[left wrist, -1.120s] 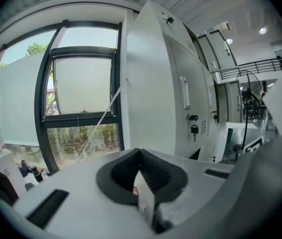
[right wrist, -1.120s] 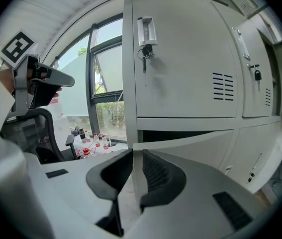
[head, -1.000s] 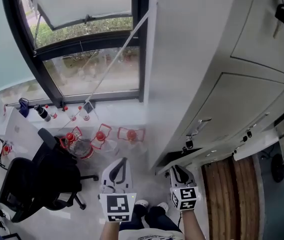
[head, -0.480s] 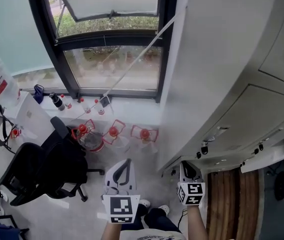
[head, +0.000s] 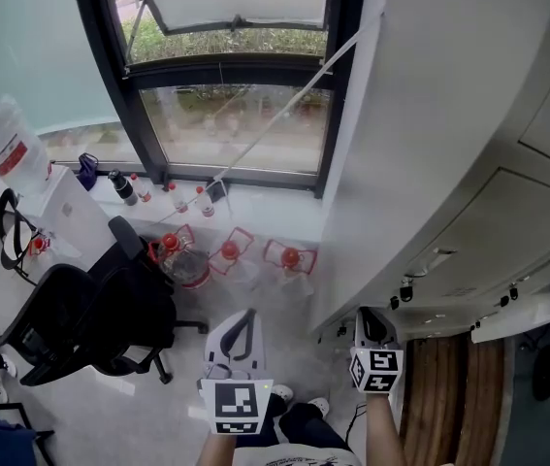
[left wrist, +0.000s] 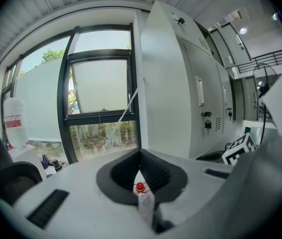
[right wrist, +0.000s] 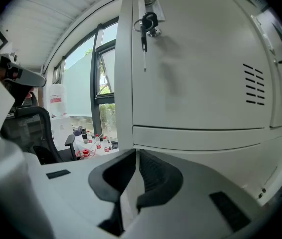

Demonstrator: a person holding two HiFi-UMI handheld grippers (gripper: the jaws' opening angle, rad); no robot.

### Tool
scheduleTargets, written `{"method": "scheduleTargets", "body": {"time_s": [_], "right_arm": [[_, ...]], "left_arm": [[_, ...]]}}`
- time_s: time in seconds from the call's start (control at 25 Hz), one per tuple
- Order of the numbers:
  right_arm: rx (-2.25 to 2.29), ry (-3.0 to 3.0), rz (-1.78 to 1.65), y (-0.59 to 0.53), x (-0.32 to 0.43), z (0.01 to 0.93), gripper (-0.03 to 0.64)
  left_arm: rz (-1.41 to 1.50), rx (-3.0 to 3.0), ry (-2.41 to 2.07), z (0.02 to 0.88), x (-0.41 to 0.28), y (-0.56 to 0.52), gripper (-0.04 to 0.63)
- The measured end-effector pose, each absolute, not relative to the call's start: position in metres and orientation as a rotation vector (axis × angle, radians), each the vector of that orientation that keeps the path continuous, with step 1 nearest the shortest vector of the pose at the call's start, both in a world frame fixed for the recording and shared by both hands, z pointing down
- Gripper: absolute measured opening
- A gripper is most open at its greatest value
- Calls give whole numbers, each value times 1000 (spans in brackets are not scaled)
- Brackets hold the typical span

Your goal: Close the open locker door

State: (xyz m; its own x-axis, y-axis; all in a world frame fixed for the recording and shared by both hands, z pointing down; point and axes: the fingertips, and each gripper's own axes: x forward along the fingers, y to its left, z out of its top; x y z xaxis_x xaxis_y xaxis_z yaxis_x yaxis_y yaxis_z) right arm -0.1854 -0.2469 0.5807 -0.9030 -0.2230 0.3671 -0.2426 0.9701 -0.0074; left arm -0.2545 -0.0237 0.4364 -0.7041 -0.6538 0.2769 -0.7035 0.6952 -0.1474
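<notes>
The grey locker bank (head: 469,134) fills the right of the head view. One door leaf (head: 515,316) stands out from it at the lower right, to the right of both grippers. My right gripper (head: 373,326) is by the bank's near corner. Its jaws have just been closing and now stand shut with nothing between them. It (right wrist: 137,151) faces a closed locker door (right wrist: 195,68) with keys (right wrist: 147,24) hanging in its lock. My left gripper (head: 239,333) is over the floor left of the bank. Its (left wrist: 140,151) tips meet on nothing, pointing toward the window.
A black office chair (head: 90,318) stands at the lower left. Several red-capped bottles (head: 231,255) sit on the floor below the window (head: 226,115). A water jug (head: 8,144) is at far left. Wooden boards (head: 449,396) lie along the locker base. The person's shoes (head: 294,401) are below the grippers.
The head view has swung, so the window, chair and lockers sit further right and lower. Both grippers have drifted slightly with the person. The right jaws have narrowed.
</notes>
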Motion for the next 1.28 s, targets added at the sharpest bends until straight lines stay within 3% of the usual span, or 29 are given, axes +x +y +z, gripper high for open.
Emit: {"method": "scheduleTargets", "body": {"time_s": [0.68,1.16,1.28], "right_arm": [[404,-2761,65,-258,-176,569,37],[854,-2812,29,-315,-67,489,40],[990,-2820,42,-330,-27,464,99]], "left_arm": [[389,1185,-2684,428,-242,-40,2],[394,1614,-2552,413,-193,-140,2],[389,1755,-2493,405,-170,-173,2]]}}
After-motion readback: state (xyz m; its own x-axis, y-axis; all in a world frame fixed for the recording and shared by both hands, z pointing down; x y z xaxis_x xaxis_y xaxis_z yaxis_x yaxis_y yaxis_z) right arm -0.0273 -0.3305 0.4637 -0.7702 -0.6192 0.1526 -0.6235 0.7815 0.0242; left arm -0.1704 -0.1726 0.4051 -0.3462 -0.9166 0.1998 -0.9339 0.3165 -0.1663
